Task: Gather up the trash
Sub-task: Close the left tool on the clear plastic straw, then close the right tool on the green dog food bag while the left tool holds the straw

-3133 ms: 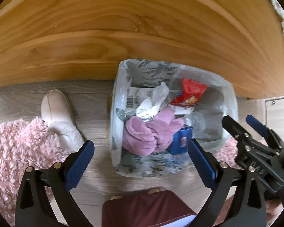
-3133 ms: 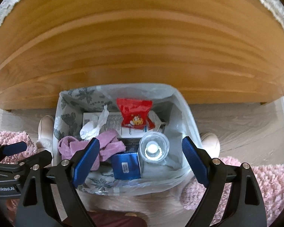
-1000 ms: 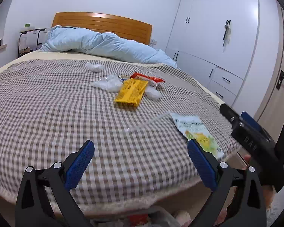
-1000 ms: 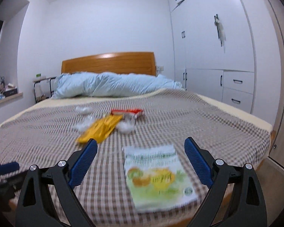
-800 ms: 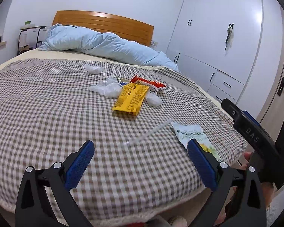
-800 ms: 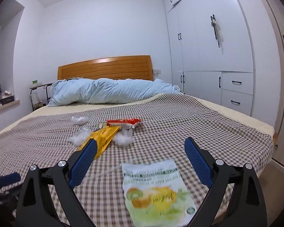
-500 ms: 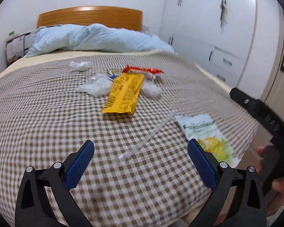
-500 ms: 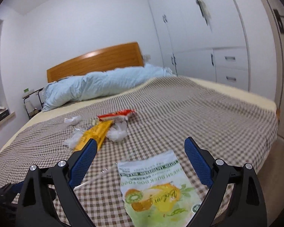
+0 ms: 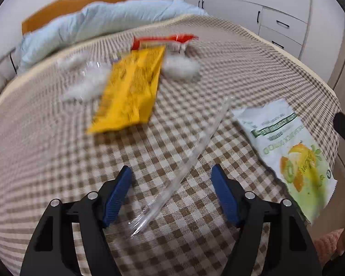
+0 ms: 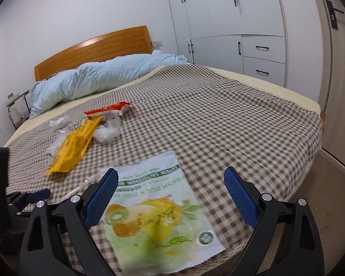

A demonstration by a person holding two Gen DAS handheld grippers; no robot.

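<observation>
On the checked bedspread [image 9: 57, 161] | left gripper [image 9: 171, 184] jaws just been narrowing, still apart, clear straw wrapper [image 9: 184, 168] between them untouched | flimsy, slippery, pinch mid-length | right gripper [image 10: 170, 193] wide apart over green snack bag [image 10: 158, 211], light and crinkly

A checked bedspread [image 10: 218, 119] is covering the bed, with a duvet [image 10: 99, 78] lying bunched behind it against the headboard [image 10: 92, 50]; a snack pouch [image 10: 158, 209] is lying near the foot edge; a clear straw wrapper [image 9: 184, 165] is lying just left of it; a flat packet [image 9: 131, 92] is resting further back, with crumpled plastic [image 9: 181, 67] on either side of it and another wrapper [image 9: 165, 40] behind; a wardrobe [image 10: 230, 18] is standing right of the bed.
</observation>
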